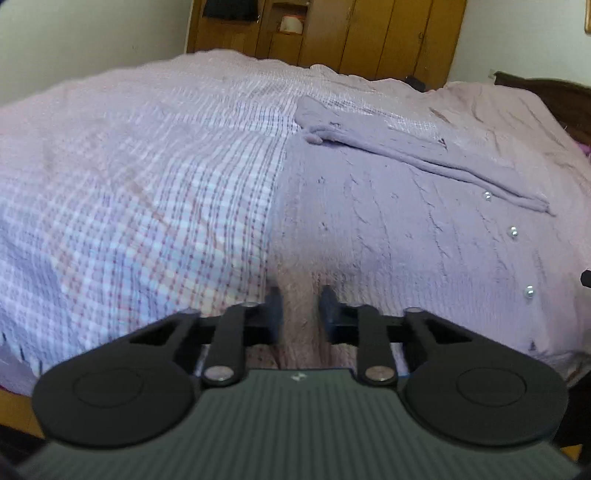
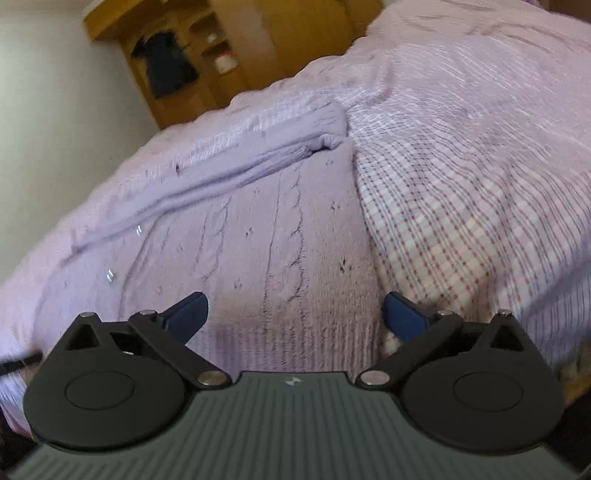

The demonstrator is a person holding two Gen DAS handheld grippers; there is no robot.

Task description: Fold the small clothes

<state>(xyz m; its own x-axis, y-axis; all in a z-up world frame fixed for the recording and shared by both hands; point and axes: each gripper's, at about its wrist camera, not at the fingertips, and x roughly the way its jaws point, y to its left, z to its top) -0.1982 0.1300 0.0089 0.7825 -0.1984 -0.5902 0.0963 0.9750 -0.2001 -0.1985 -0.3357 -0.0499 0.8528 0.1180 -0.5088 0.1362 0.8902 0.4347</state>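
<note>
A lilac cable-knit cardigan (image 1: 406, 229) with pearl buttons (image 1: 513, 232) lies flat on the bed, one sleeve (image 1: 406, 147) folded across its upper part. My left gripper (image 1: 300, 302) is shut on a bunched fold of the cardigan's hem at its left bottom corner. In the right wrist view the cardigan (image 2: 258, 240) fills the middle, the sleeve (image 2: 221, 166) across its top. My right gripper (image 2: 295, 310) is open, its fingers straddling the ribbed hem (image 2: 291, 343) just above the cloth.
The bed is covered with a pink and lilac checked sheet (image 1: 147, 192), also in the right wrist view (image 2: 480, 221). A wooden wardrobe (image 1: 332, 33) stands behind the bed. A dark headboard (image 1: 554, 96) is at the far right.
</note>
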